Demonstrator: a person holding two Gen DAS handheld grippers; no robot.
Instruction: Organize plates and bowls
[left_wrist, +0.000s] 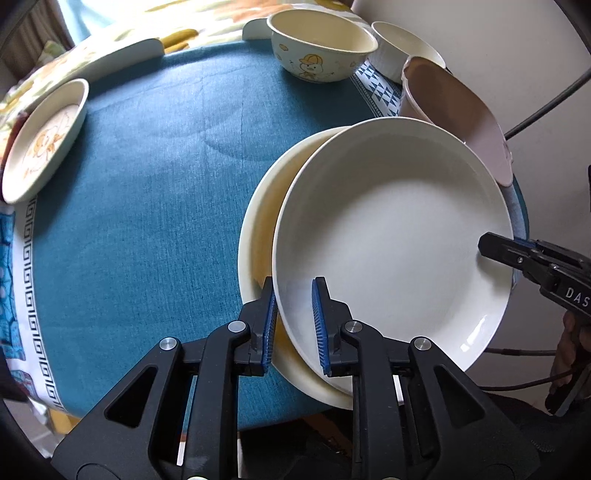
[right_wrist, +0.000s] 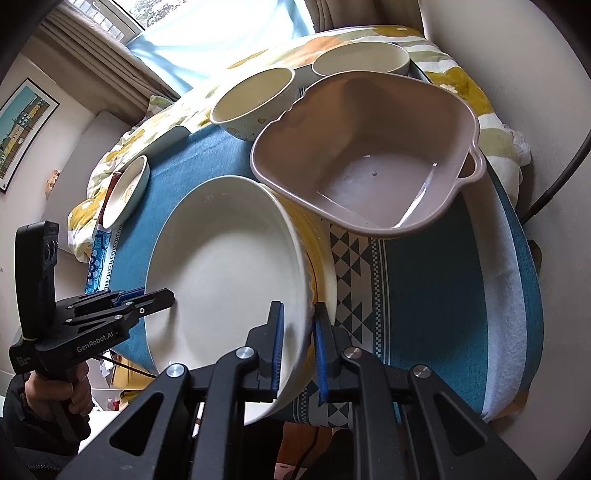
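A large white plate (left_wrist: 391, 236) is held tilted over a cream plate (left_wrist: 258, 221) that lies on the blue tablecloth. My left gripper (left_wrist: 293, 325) is shut on the white plate's near rim. My right gripper (right_wrist: 299, 347) is shut on its opposite rim and shows in the left wrist view (left_wrist: 496, 249). The white plate (right_wrist: 225, 273) and cream plate (right_wrist: 325, 251) also show in the right wrist view, with the left gripper (right_wrist: 162, 297) at the left.
A pinkish plastic basin (right_wrist: 369, 147) stands behind the plates. A cartoon bowl (left_wrist: 317, 48), a white bowl (left_wrist: 402, 48) and a small cartoon plate (left_wrist: 44, 140) sit around the table. The table's near edge is just below the plates.
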